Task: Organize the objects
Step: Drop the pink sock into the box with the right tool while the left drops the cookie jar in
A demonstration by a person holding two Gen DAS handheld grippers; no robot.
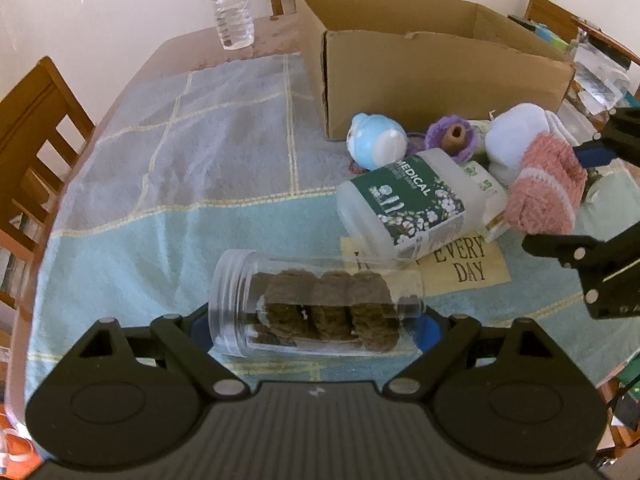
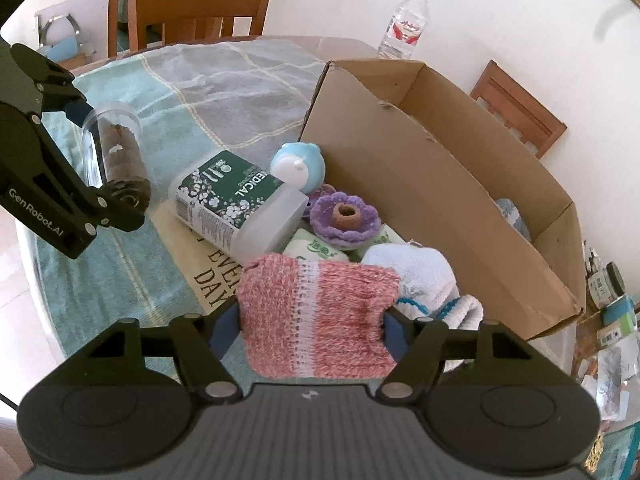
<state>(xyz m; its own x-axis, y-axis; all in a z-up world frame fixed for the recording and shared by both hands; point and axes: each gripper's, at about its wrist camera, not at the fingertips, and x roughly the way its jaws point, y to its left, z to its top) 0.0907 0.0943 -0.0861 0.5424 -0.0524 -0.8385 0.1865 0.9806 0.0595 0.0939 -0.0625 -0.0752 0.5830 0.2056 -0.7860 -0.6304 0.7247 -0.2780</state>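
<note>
A clear jar of dark round biscuits lies sideways over the blue checked cloth. My left gripper is shut on it end to end, one blue pad on each end. From the right wrist view the same jar shows between the left gripper's fingers. A pink knitted piece sits between the pads of my right gripper, which press on both its sides. An open cardboard box stands just behind the pile, with a pale blue cloth item in its far corner.
Beside the box lie a white bottle with a green label, a blue and white toy, a purple crochet flower, white socks and green tissue packs. A water bottle stands at the table's far edge. Wooden chairs surround the table.
</note>
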